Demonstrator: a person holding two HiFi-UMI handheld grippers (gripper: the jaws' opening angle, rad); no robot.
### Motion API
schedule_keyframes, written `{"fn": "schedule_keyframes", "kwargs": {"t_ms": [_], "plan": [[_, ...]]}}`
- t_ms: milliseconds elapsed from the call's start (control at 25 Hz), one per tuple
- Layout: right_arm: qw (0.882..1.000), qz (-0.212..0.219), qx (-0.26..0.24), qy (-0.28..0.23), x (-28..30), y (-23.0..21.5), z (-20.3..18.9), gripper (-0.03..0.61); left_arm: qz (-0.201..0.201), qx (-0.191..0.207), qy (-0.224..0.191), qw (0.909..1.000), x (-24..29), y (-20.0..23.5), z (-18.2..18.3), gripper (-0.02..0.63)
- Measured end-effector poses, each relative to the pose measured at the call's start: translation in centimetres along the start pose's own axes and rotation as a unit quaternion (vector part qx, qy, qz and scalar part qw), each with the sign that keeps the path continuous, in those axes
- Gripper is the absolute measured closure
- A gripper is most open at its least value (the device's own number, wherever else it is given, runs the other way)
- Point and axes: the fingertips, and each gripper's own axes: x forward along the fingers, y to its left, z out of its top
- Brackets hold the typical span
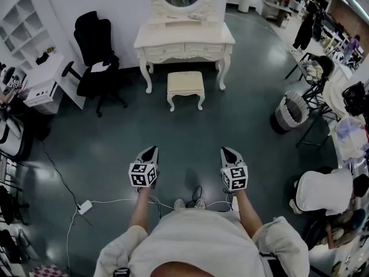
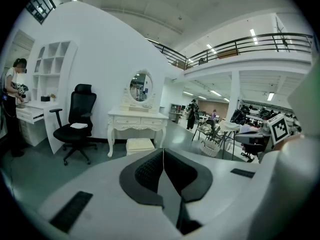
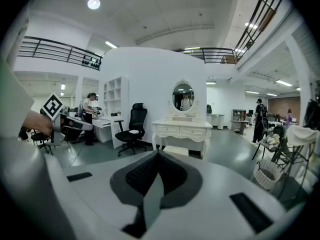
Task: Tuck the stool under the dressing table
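A cream padded stool (image 1: 185,86) stands on the floor just in front of the white dressing table (image 1: 184,42), which has an oval mirror. The stool (image 2: 139,145) shows past the left jaws, and only its top (image 3: 175,150) peeks over the right jaws, below the table (image 3: 182,130). My left gripper (image 1: 151,151) and right gripper (image 1: 226,152) hover side by side well short of the stool, both pointing toward it. Both are shut with nothing between the jaws.
A black office chair (image 1: 94,62) stands left of the dressing table beside a white desk (image 1: 43,82). A laundry basket (image 1: 290,112) and folding chairs sit at the right. A white cable and adapter (image 1: 85,206) lie on the floor near my feet. A crouching person (image 1: 326,195) is at lower right.
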Motion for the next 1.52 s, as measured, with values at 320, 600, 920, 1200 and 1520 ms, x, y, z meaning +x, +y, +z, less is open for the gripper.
{"fn": "schedule_keyframes", "kwargs": {"t_ms": [320,600,920,1200,1520], "plan": [[1.0,-0.002,0.006,-0.002,-0.8,-0.5,-0.7,0.576,-0.002,-0.005,-0.002,1.0,-0.2,-0.7,-0.9,0.594],[0.999,0.042,0.013,-0.005,-0.7,0.1,-1.3,0.3,-0.03,-0.017,0.003,0.9994,0.5,-2.5,-1.9,0.393],[0.999,0.044,0.005,-0.001,-1.4,-1.2,-2.1,0.281,-0.034,-0.027,0.0,0.9991,1.3,-4.9,-2.5,0.354],[0.999,0.052,-0.007,0.001,-1.6,-2.9,-2.8,0.304,-0.027,-0.026,-0.003,0.9993,2.1,-6.8,-3.2,0.356],[0.998,0.057,-0.008,0.007,-0.4,-4.2,-3.3,0.311,-0.022,-0.026,0.005,0.9994,3.8,-6.9,-3.4,0.356]]}}
